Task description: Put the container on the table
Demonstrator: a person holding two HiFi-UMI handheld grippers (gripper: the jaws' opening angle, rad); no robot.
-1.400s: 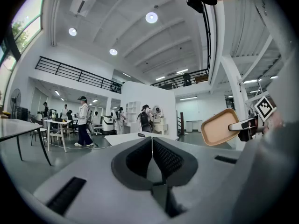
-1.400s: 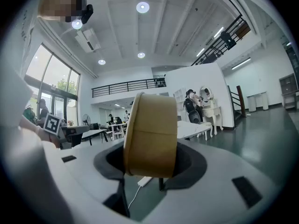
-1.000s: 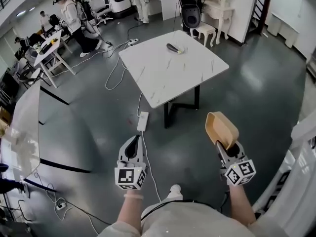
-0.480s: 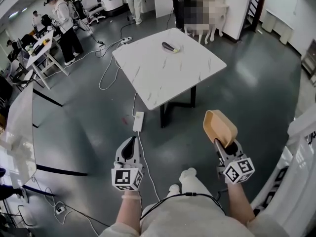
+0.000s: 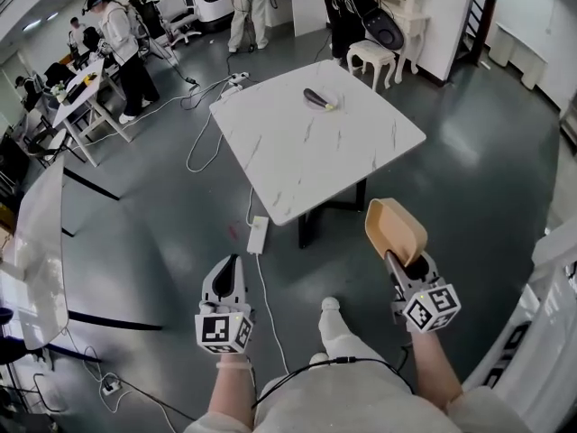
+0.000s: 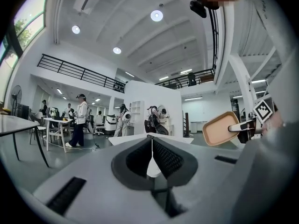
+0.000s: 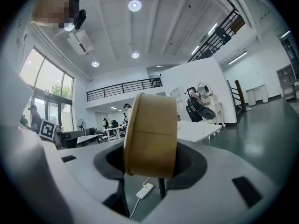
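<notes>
Tan container [image 5: 395,231] clamped on edge in right gripper [image 5: 399,262] jaws, left gripper [image 5: 232,264] jaws closed, empty, white marble bench [image 5: 297,152] beyond, dark object [image 5: 315,98] near its far edge.

Tan container [image 5: 395,231]: matt, paper-like. White table [image 5: 361,152]: smooth, marble-veined top. Grey floor [image 5: 469,179]: smooth, glossy.

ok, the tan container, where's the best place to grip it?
Probably its near short end, from the person's side, as the right gripper holds the container now: it's shallow and on edge, so one jaw fits on the open face and the other on the base.
</notes>
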